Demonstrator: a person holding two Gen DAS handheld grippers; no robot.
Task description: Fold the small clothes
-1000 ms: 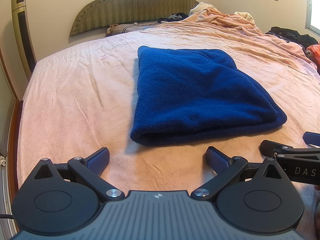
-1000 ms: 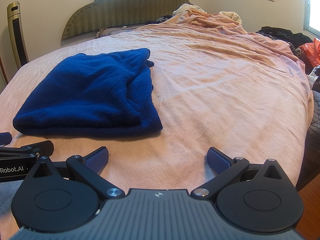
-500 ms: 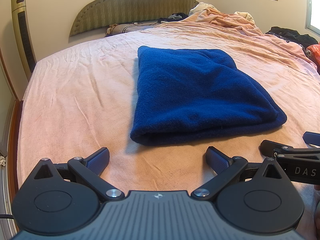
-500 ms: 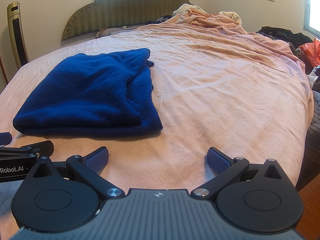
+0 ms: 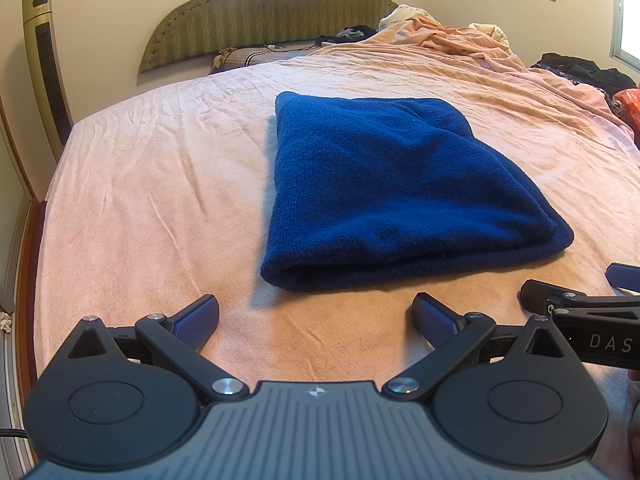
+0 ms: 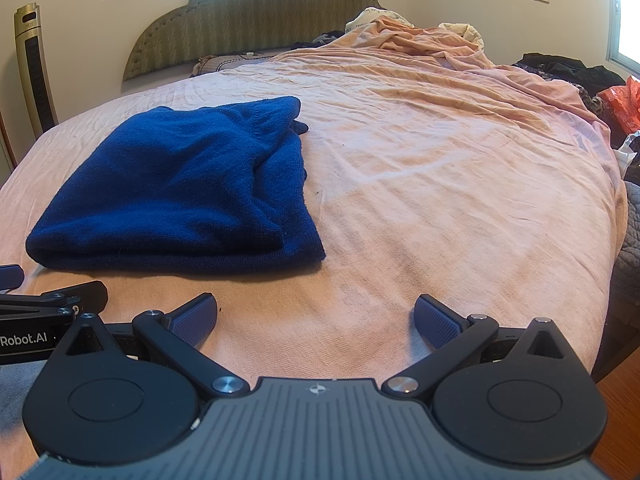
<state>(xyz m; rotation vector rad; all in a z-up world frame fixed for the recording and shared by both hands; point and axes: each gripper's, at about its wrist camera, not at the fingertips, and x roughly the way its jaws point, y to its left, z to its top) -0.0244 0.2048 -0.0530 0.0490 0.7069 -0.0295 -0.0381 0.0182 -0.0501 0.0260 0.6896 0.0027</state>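
"DAS" on right hand-held gripper (image 5: 600,320); "Robot.AI" on left hand-held gripper (image 6: 36,320).

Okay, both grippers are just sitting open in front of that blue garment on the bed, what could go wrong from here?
1. The blue garment is uneven on its right side, with layers showing; grabbing only the top layer may undo the fold.
2. The pink bedsheet is loose and wrinkled, so a low pinch by the right gripper could catch sheet too.
3. The left gripper sits close beside the right one; they might bump.

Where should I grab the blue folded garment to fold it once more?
Probably the blue garment at its near right corner, approached from the right with the right tool. There the bottom layer lies thin, flat and exposed; the near left end is a thick rounded fold.
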